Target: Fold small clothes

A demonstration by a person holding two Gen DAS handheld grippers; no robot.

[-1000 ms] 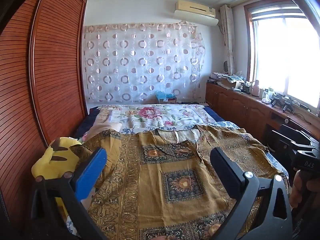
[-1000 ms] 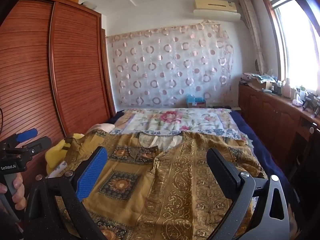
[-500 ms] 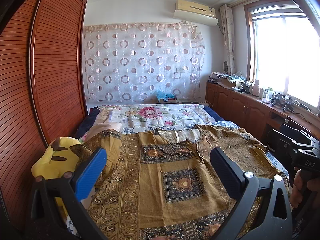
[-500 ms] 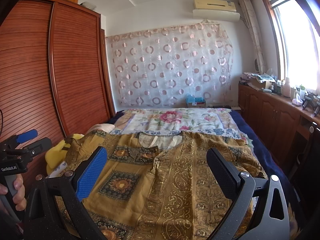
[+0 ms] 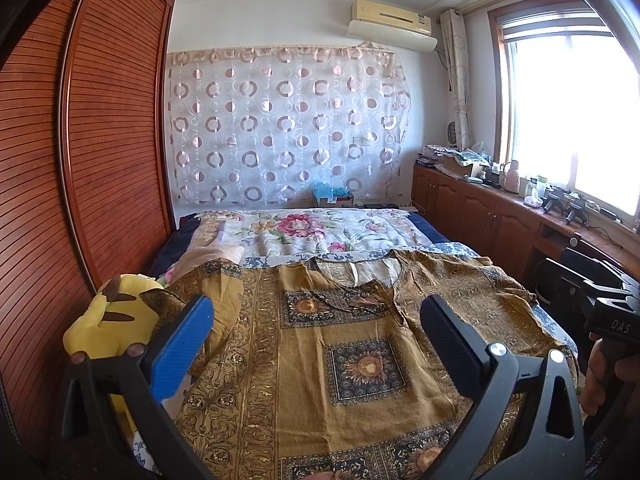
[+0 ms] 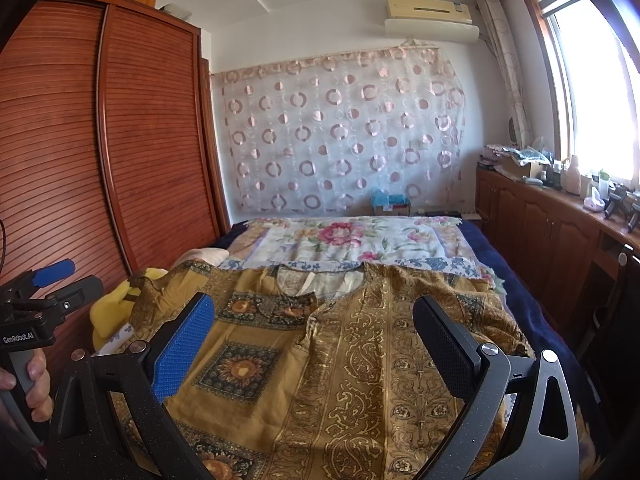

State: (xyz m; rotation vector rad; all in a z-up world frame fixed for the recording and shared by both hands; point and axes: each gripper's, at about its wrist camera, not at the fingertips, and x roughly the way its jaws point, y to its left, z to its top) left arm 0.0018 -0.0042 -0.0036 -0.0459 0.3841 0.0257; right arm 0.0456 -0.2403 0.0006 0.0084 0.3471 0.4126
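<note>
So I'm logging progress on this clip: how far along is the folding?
Done: the mustard patterned blouse lies spread flat on the bed. In hand: nothing; the left gripper and right gripper are open above it. Left: every fold.

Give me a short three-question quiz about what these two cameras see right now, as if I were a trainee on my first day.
1. True or false: the left tongs are clamped on the mustard patterned garment.
2. Multiple choice: the yellow plush toy lies A) on the window side, B) on the wardrobe side, C) on the floral quilt.
3. Fill in: the garment's neckline points toward the ____ quilt.

Key
1. False: both the left and the right tongs hang open above the garment, holding nothing.
2. B, beside the wooden wardrobe.
3. Floral.
</note>
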